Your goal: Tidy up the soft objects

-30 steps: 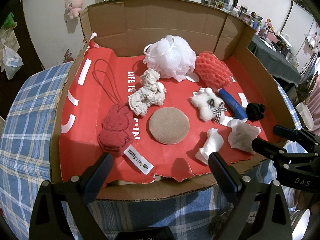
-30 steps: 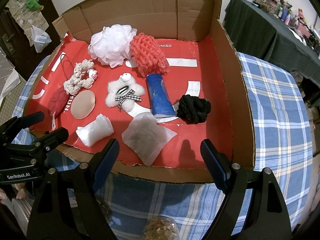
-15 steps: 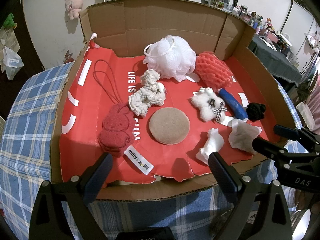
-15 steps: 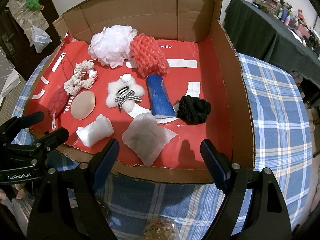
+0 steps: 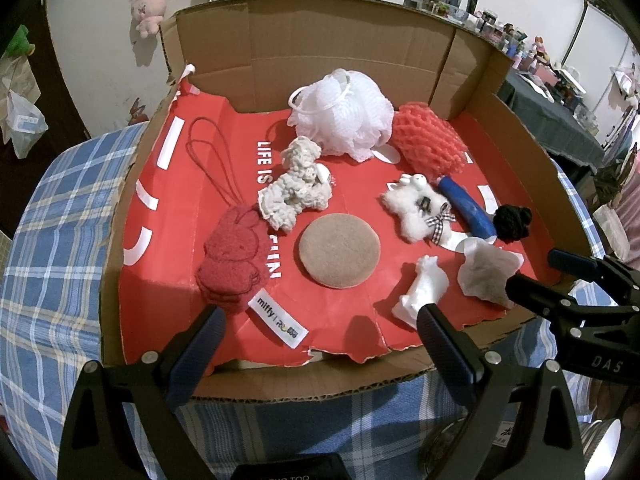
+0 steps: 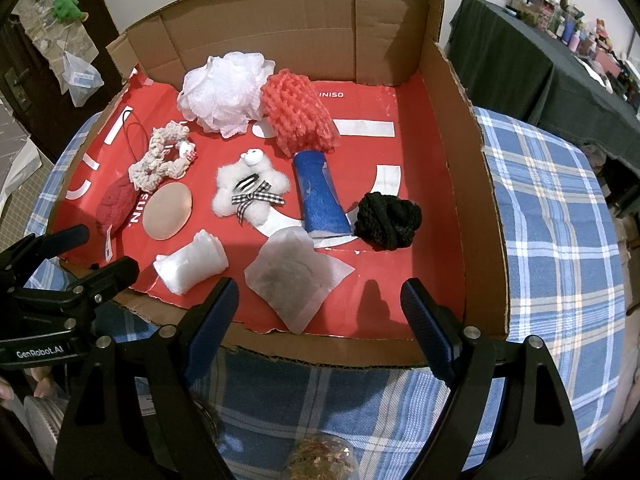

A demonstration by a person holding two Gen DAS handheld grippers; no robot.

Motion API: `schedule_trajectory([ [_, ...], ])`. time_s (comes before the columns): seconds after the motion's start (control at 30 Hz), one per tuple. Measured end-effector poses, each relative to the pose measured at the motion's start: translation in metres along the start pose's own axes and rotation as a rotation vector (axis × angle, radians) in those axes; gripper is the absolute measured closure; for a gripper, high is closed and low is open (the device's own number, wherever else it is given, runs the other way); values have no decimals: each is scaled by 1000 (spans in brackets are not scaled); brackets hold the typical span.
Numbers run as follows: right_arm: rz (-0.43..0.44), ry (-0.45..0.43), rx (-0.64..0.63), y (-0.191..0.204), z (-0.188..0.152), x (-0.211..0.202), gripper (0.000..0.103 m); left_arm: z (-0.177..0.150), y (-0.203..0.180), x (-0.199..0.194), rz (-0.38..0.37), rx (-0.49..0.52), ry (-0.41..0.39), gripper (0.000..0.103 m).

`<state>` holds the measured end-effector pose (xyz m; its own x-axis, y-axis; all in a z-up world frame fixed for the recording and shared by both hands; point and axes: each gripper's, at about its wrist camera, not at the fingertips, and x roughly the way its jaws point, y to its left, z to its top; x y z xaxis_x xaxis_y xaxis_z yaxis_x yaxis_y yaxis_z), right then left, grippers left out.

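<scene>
Both tongs wide open, empty, hovering before the near torn rim of the shallow brown cardboard tray (image 6: 448,160): left gripper (image 5: 320,344), right gripper (image 6: 320,304). Bare red liner straight ahead of the right tips, up to the tall right wall. Blue foam cylinder (image 6: 320,196) ahead, long axis running away toward the coral mesh sponge (image 6: 298,114). White gauzy pouch (image 6: 296,276) nearest. Black knit ball (image 6: 390,220) right of the cylinder. Bottom of both views cut off by the tong frames.
</scene>
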<state>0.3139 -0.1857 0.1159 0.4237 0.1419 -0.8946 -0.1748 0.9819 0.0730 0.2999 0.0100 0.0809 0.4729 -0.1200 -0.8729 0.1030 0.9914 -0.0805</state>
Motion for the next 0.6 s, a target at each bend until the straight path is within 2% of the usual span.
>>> schedule_trajectory([
  [0.13, -9, -19, -9, 3, 0, -5, 20, -1, 3, -8, 14, -14, -26, 5],
  [0.27, -15, -63, 0, 2, -1, -22, 20, -2, 5, -27, -4, -31, -63, 5],
  [0.47, -41, -176, -16, 8, -11, -72, 20, -14, 2, -79, -4, -24, -182, 0],
  [0.6, -57, -271, -46, 18, -33, -109, 20, -36, -3, -113, -18, -10, -263, 0],
])
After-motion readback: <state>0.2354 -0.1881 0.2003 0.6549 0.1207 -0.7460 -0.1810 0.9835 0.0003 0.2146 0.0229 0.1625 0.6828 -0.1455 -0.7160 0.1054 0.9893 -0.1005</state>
